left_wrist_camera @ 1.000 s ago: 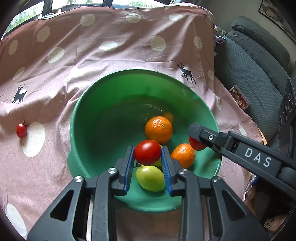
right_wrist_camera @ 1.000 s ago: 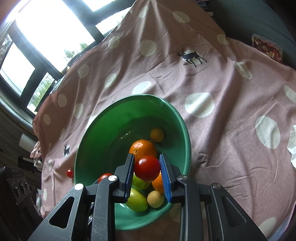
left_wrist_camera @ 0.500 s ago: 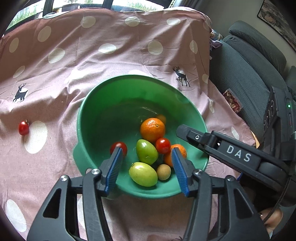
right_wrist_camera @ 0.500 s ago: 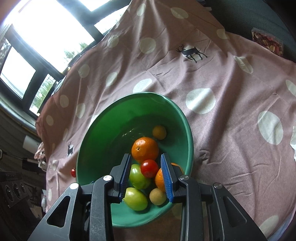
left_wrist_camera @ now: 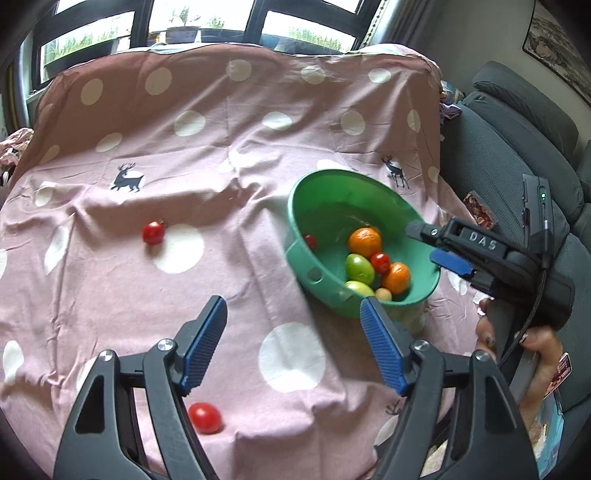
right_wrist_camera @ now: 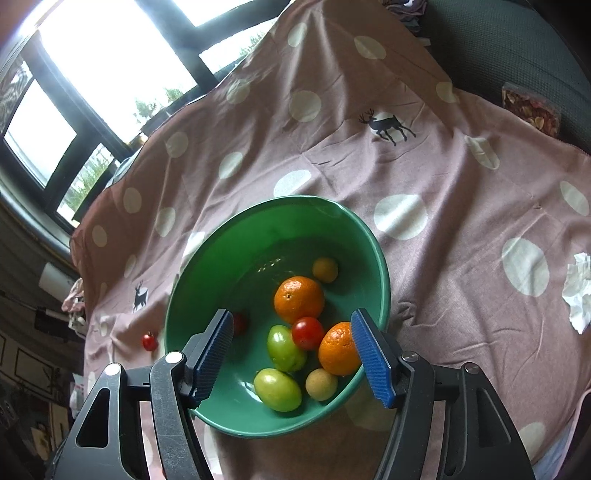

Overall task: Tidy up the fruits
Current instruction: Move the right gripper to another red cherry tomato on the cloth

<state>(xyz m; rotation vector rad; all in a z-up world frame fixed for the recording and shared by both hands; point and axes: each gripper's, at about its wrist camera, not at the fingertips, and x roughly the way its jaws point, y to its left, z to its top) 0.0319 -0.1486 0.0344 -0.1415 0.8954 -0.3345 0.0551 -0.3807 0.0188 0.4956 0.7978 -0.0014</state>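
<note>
A green bowl (left_wrist_camera: 325, 206) (right_wrist_camera: 236, 236) on the pink dotted cloth holds two oranges (right_wrist_camera: 299, 299), two green fruits (right_wrist_camera: 286, 349), two red tomatoes (right_wrist_camera: 307, 333) and small yellow fruits. My left gripper (left_wrist_camera: 291, 347) is open and empty, left of the bowl above the cloth. A red tomato (left_wrist_camera: 153, 233) lies on the cloth to the left, also seen in the right wrist view (right_wrist_camera: 149, 341). Another tomato (left_wrist_camera: 205, 417) lies just under my left finger. My right gripper (right_wrist_camera: 291, 354) is open and empty over the bowl's near part; it shows in the left wrist view (left_wrist_camera: 436, 243).
A grey sofa (left_wrist_camera: 517, 122) stands right of the table. A snack packet (right_wrist_camera: 532, 110) lies on it. A crumpled white paper (right_wrist_camera: 578, 295) lies on the cloth at the right. Windows (left_wrist_camera: 184, 22) run behind the table's far edge.
Both grippers let go of their red tomatoes into the bowl and opened wide. The left gripper pulled back and swung left; the right gripper stayed over the bowl.
</note>
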